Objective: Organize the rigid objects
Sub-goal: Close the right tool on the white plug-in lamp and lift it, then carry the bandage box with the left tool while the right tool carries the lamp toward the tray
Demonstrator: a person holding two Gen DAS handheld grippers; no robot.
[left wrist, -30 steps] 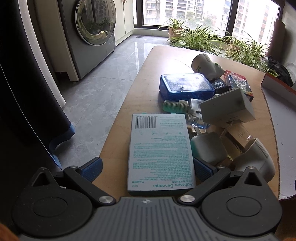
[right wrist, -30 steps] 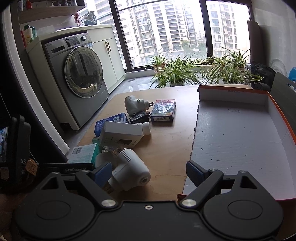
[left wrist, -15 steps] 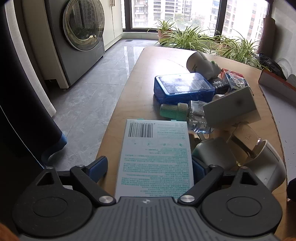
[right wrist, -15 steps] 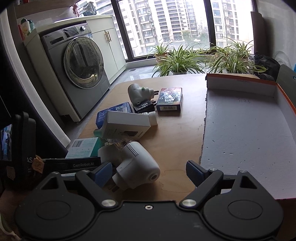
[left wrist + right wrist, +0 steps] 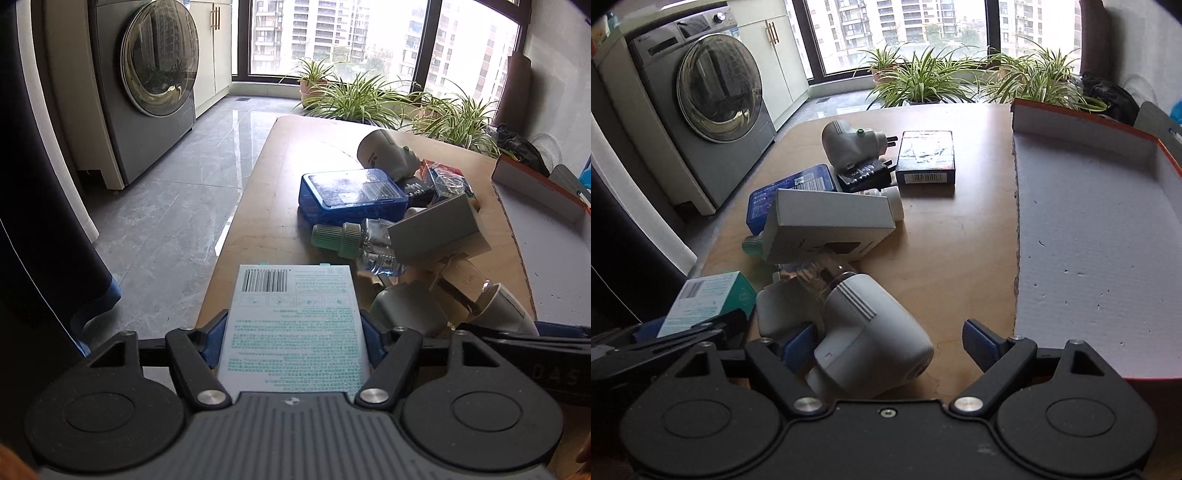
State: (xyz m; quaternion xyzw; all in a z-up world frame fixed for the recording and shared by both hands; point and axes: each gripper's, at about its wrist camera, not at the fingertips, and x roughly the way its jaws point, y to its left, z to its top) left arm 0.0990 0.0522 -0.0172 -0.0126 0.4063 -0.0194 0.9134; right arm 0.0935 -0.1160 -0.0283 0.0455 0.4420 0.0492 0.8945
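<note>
Grippers both tilt steeply down over the wooden worktop (image 5: 960, 236). The left hand-held gripper (image 5: 291, 341) points toward twelve o'clock along the worktop's left edge, with the bandage box (image 5: 293, 325) lying flat between its blue pads (image 5: 212, 343). A second ago its jaws stood wide with a clear gap either side of the box; now they are closing and both pads meet the box's long edges, so it is clamped on the box. The right hand-held gripper (image 5: 890, 345) has moved closer to the clutter since the earlier frame, and the white camera-like device (image 5: 871, 332) that sat ahead at ten o'clock now fills the space between its fingers. Its jaws are closing: the left pad touches the device's side, the right pad (image 5: 977, 343) stands apart from it, so nothing is gripped yet. At two o'clock lies the white foam-lined tray (image 5: 1108, 229); at eleven o'clock, a grey carton (image 5: 827, 225) leans on a blue case (image 5: 786, 190).
</note>
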